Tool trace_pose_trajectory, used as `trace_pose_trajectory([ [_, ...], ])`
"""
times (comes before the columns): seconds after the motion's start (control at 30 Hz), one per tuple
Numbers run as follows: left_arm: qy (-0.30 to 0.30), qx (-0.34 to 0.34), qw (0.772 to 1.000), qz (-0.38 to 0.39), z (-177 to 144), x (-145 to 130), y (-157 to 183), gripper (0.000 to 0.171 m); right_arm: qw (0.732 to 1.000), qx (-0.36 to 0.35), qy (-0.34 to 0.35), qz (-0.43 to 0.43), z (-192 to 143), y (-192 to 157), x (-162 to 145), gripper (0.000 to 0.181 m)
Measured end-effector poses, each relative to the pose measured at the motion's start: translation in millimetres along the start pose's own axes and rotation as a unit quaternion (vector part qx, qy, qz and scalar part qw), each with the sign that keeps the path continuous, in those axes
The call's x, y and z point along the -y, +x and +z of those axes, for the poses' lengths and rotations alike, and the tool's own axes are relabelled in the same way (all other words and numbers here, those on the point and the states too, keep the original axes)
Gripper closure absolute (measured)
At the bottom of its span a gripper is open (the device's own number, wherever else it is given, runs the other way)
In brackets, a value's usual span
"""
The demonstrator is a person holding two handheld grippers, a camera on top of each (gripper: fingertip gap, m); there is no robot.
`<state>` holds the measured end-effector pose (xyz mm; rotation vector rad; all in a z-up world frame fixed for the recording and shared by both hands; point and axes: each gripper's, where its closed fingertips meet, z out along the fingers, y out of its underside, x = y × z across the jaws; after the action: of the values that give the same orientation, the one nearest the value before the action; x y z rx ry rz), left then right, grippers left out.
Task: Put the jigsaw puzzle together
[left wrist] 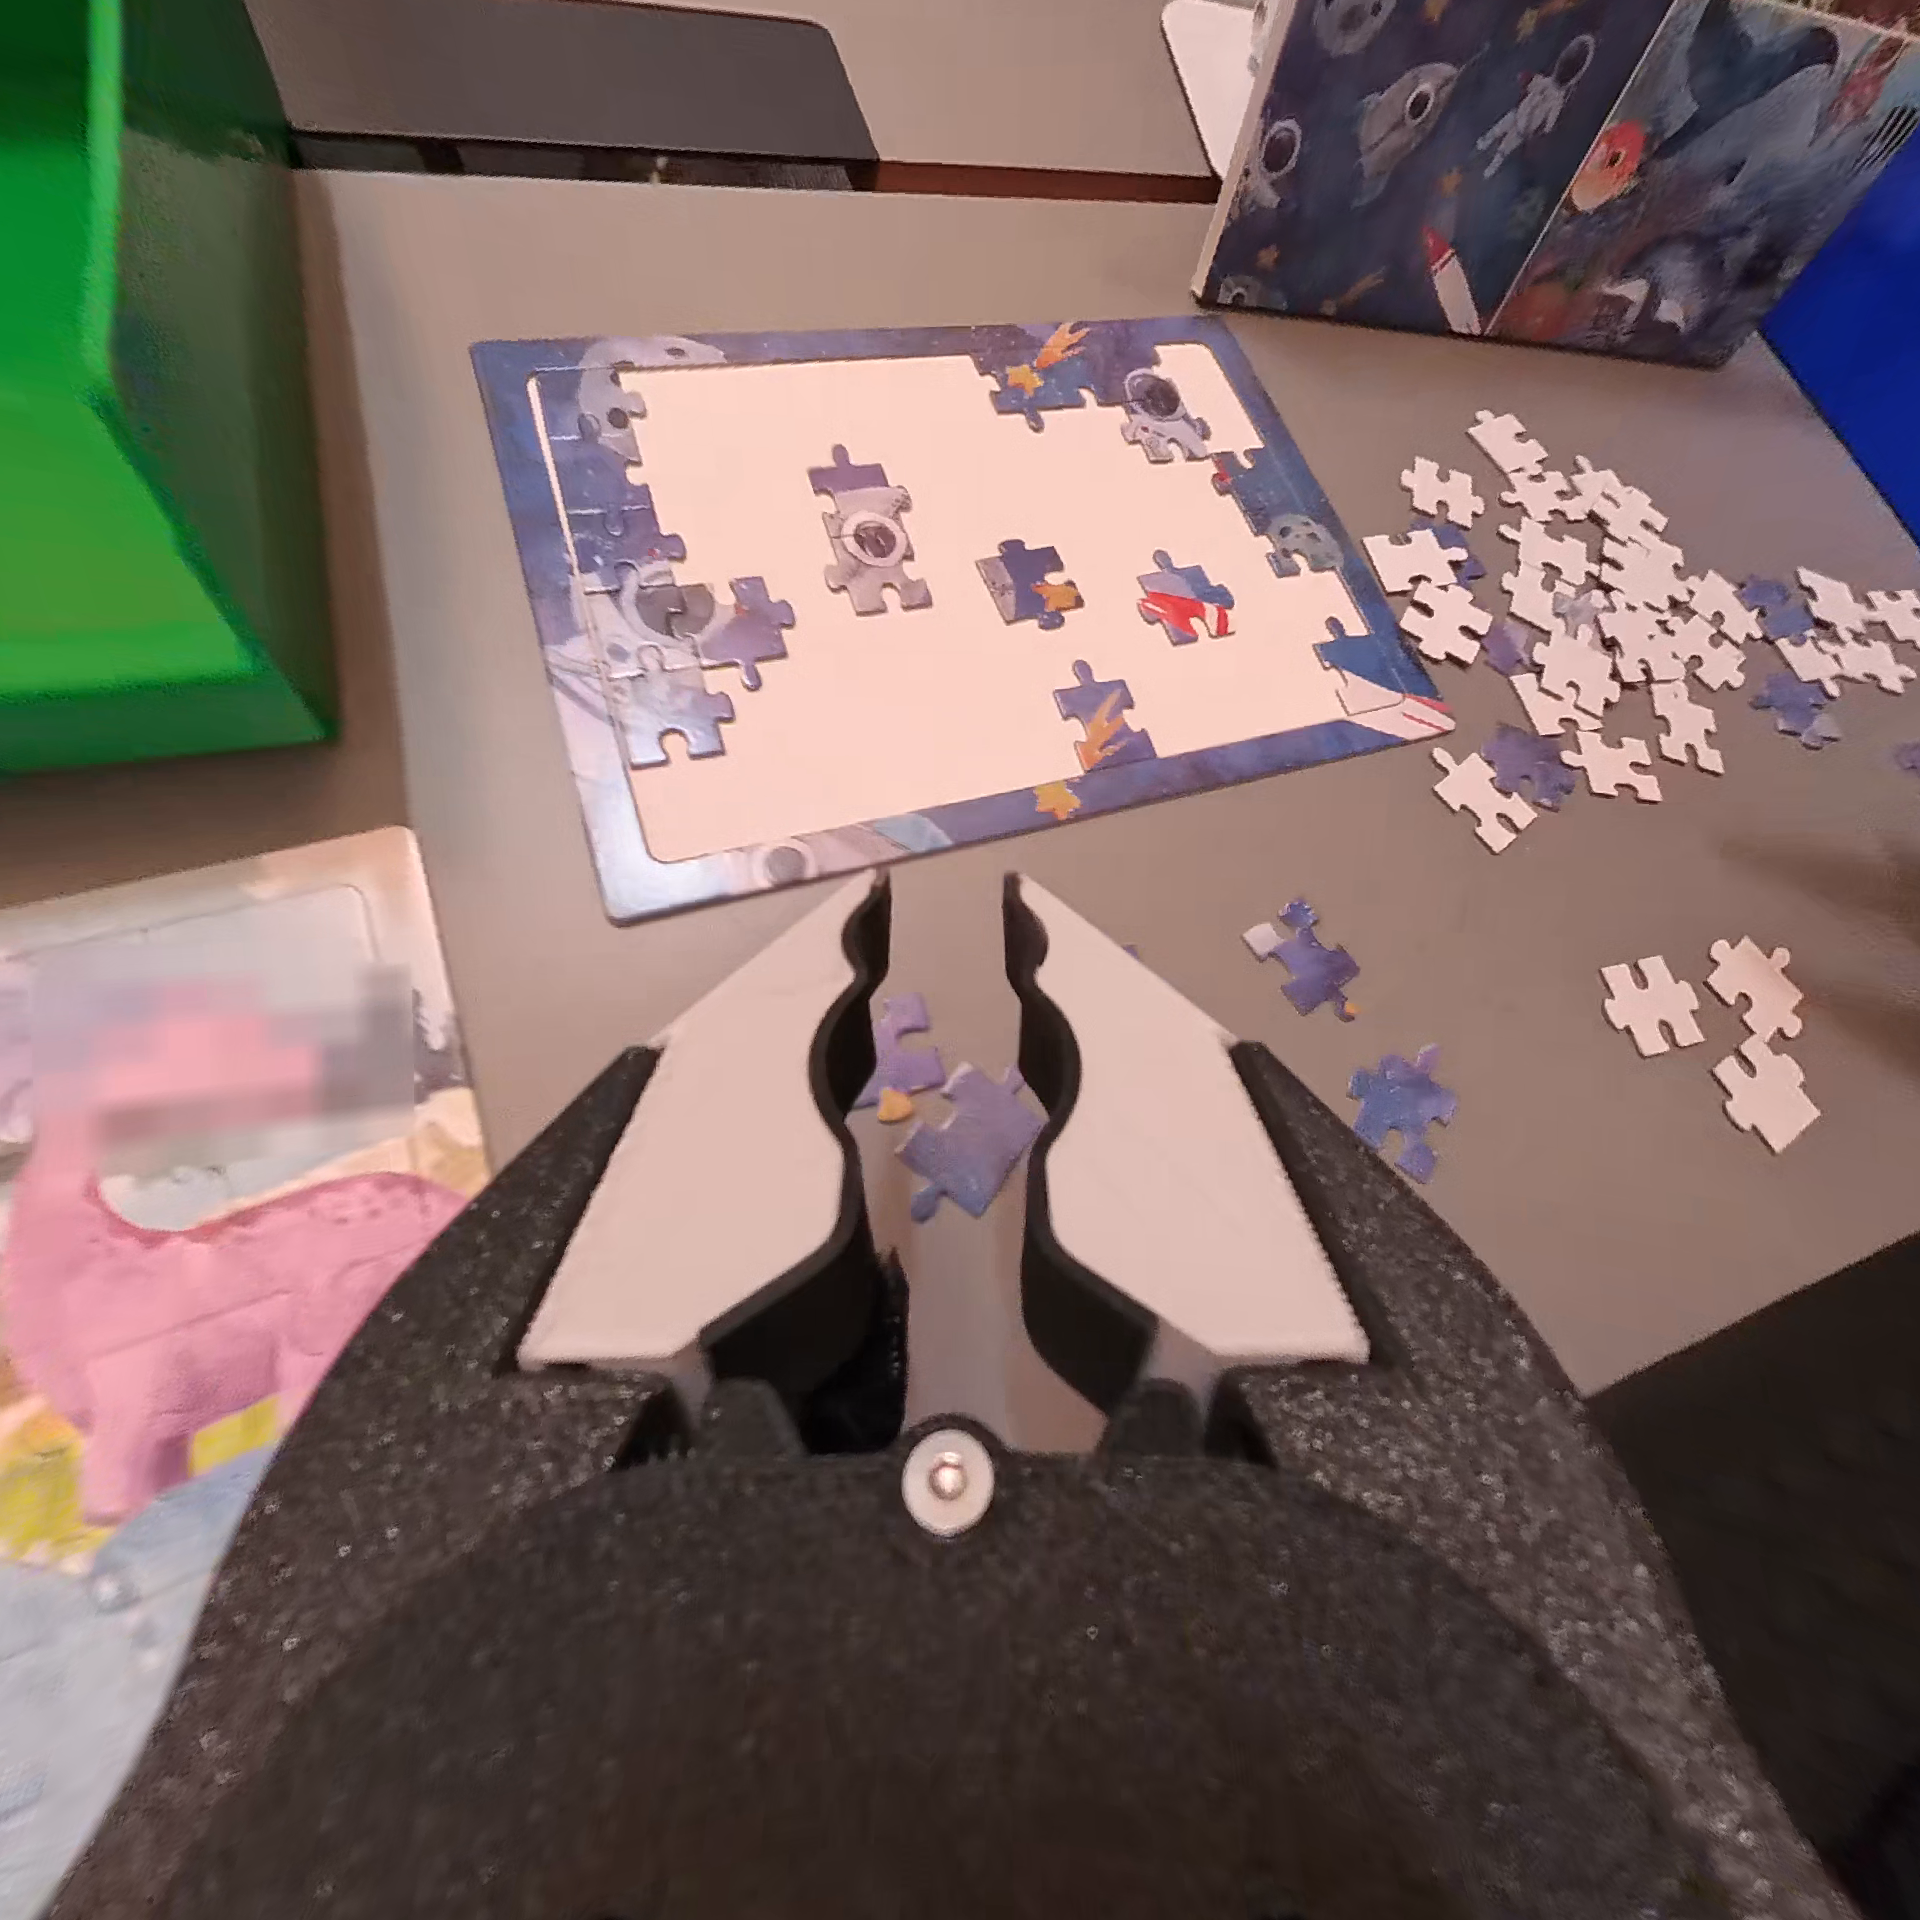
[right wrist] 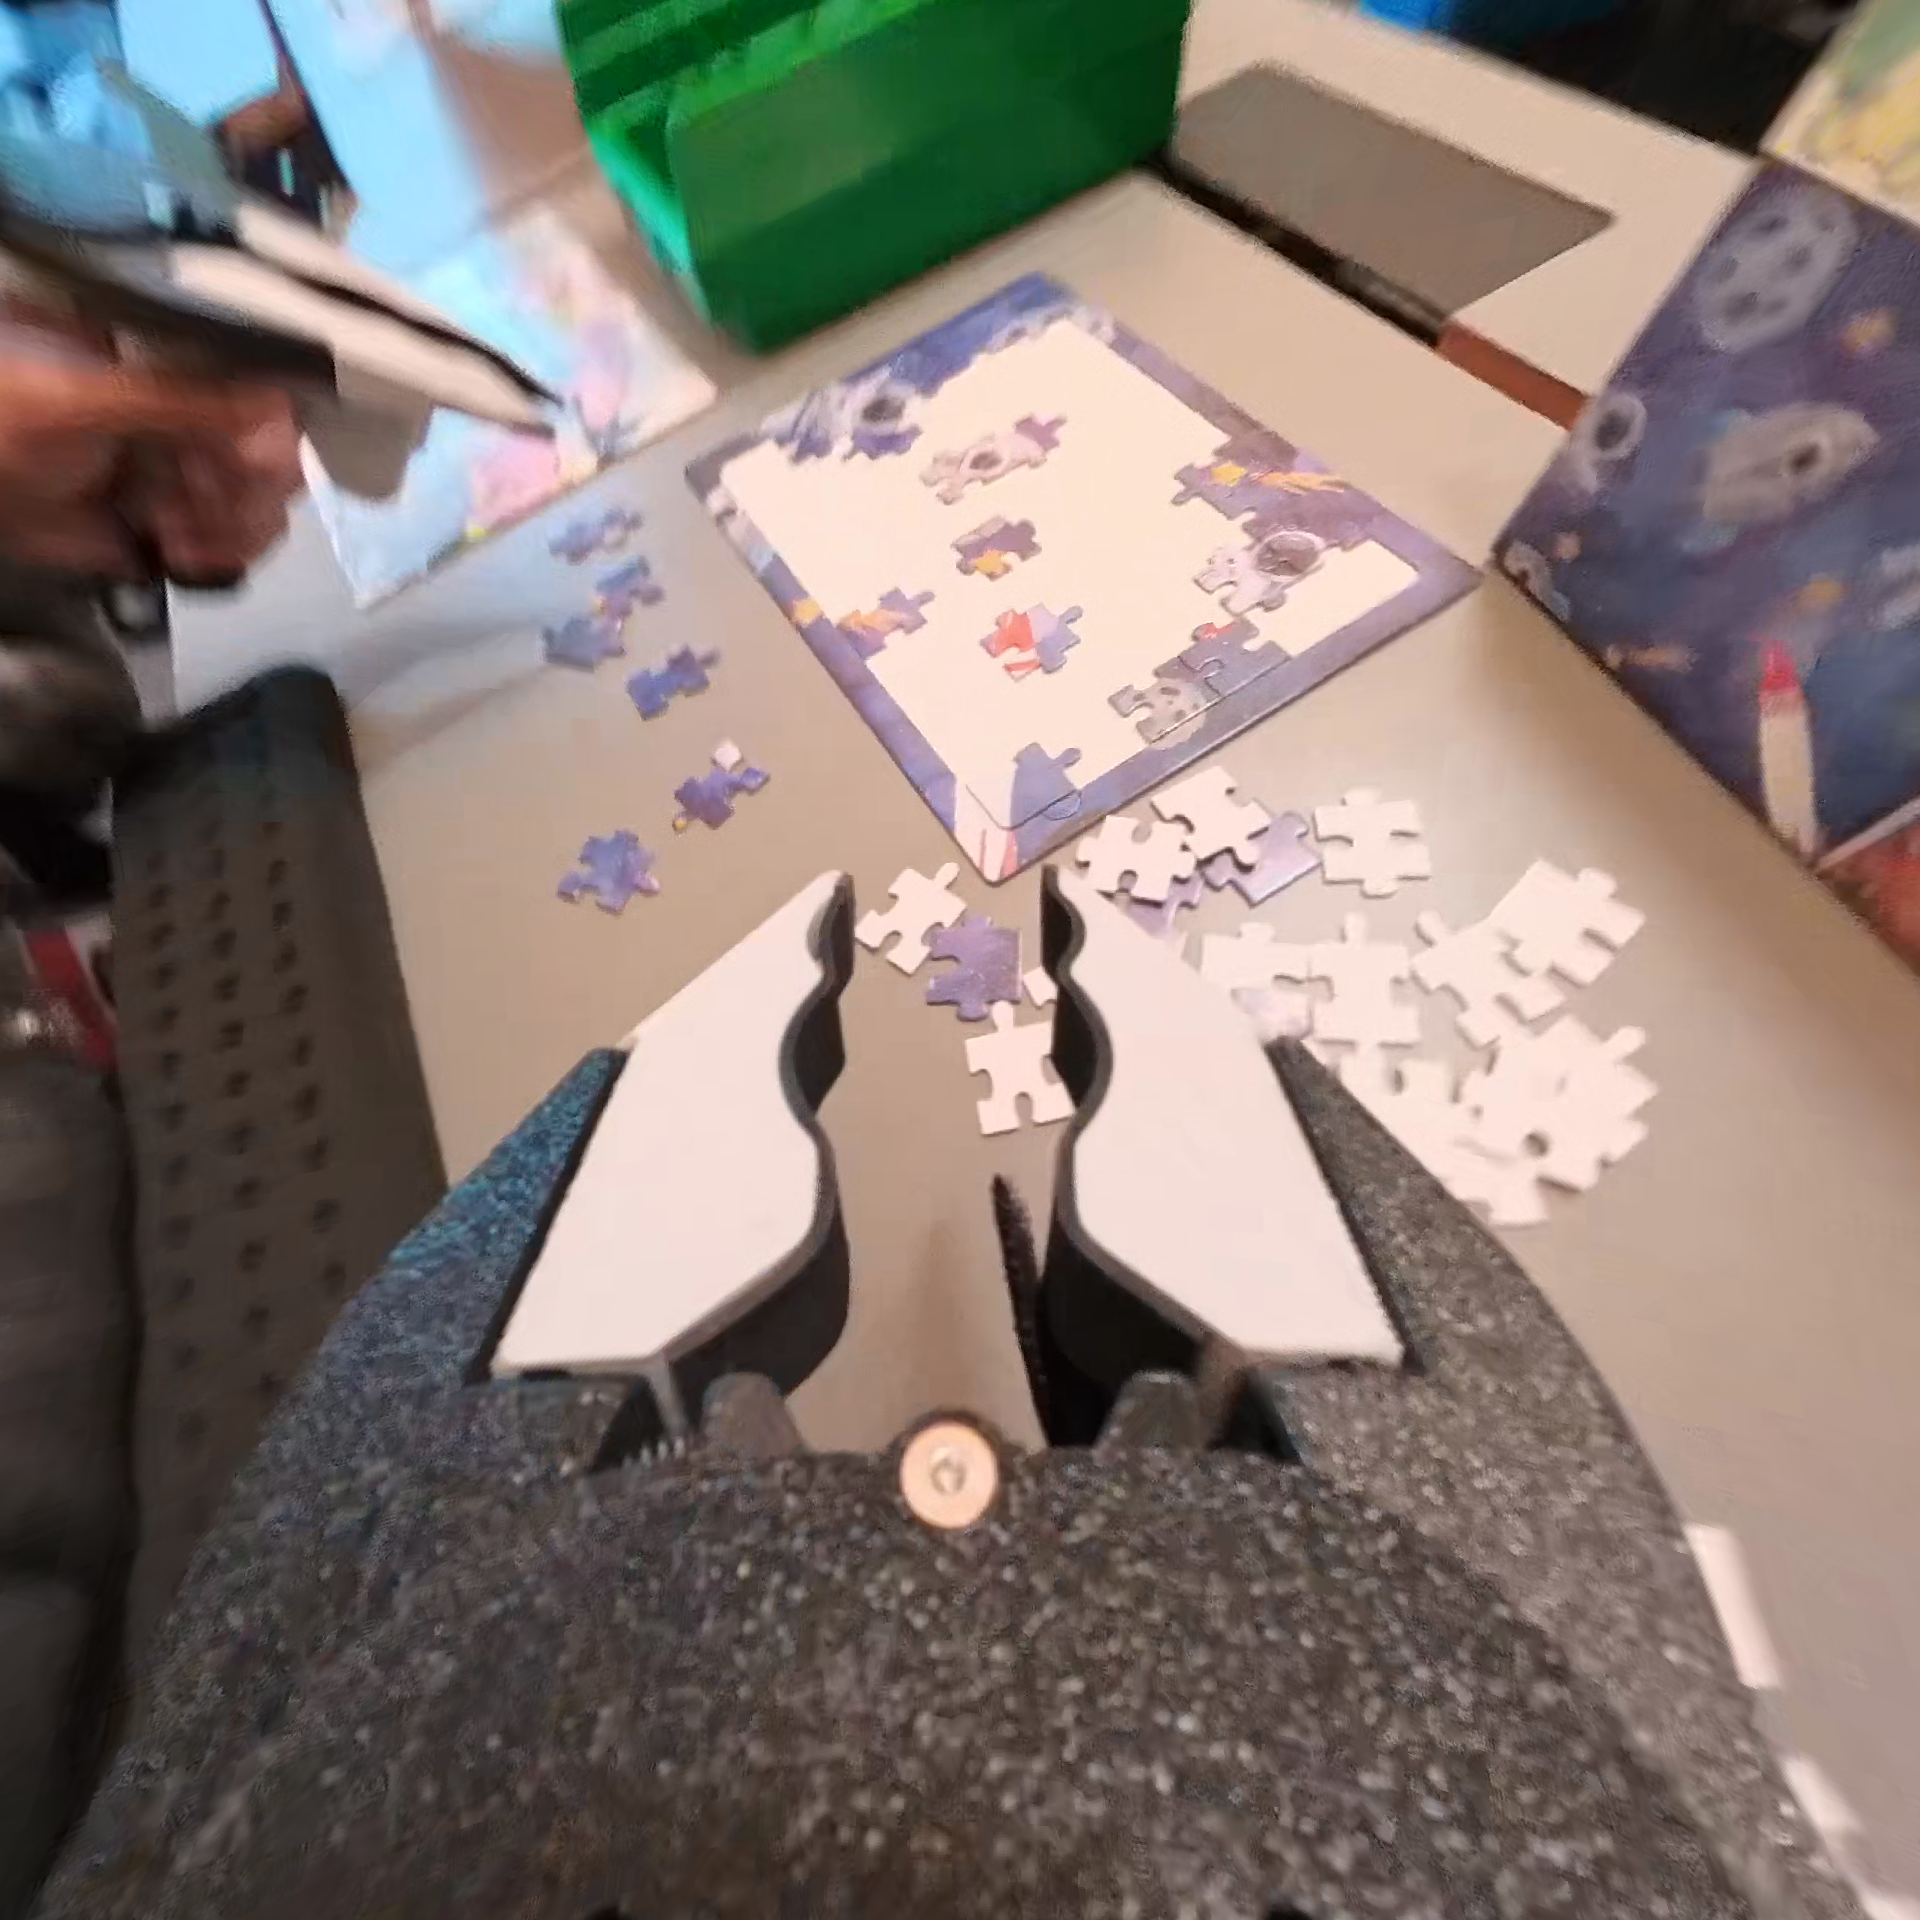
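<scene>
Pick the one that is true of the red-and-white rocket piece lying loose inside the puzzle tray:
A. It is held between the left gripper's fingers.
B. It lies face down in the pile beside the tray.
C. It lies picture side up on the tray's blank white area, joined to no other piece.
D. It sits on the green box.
C: the rocket piece lies face up, alone on the puzzle tray.

My right view smears the hand [right wrist: 135, 488] at its left edge. The frame edge crops the green plastic box [left wrist: 135, 364], and a mosaic patch covers part of the pink dinosaur puzzle [left wrist: 187, 1195].
</scene>
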<state>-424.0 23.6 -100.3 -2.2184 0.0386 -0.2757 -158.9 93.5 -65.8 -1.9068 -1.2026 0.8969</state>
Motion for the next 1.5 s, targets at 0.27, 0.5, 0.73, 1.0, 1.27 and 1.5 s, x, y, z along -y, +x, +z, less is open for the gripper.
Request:
trace_pose_trajectory([
  [0.27,0.124,0.113,0.984,0.052,1.5,3.0,14.5,0.15,0.987,-0.072,0.09,0.116,-8.2,-7.5,-61.3,0.145],
  [0.5,0.129,0.08,0.985,0.075,4.5,-2.0,29.3,0.15,0.989,-0.108,0.072,0.067,-11.7,-2.9,-71.3,0.154],
  [0.73,0.073,-0.062,0.992,0.087,19.3,-20.0,66.4,0.145,0.991,-0.124,0.039,0.035,-2.8,-2.7,-76.5,0.158],
  [1.0,0.051,-0.069,0.989,0.118,26.4,-27.3,74.8,0.145,0.97,-0.237,-0.007,0.047,-31.3,44.6,-100.9,0.154],
  [1.27,0.049,-0.037,0.98,0.19,48.9,-25.3,81.8,0.147,0.984,-0.166,-0.058,0.007,7.4,33.6,-101.6,0.144],
  [1.5,0.101,-0.048,0.977,0.183,36.1,-10.5,83.4,0.149,0.982,-0.161,-0.091,0.024,14.6,54.5,-108.0,0.142],
])
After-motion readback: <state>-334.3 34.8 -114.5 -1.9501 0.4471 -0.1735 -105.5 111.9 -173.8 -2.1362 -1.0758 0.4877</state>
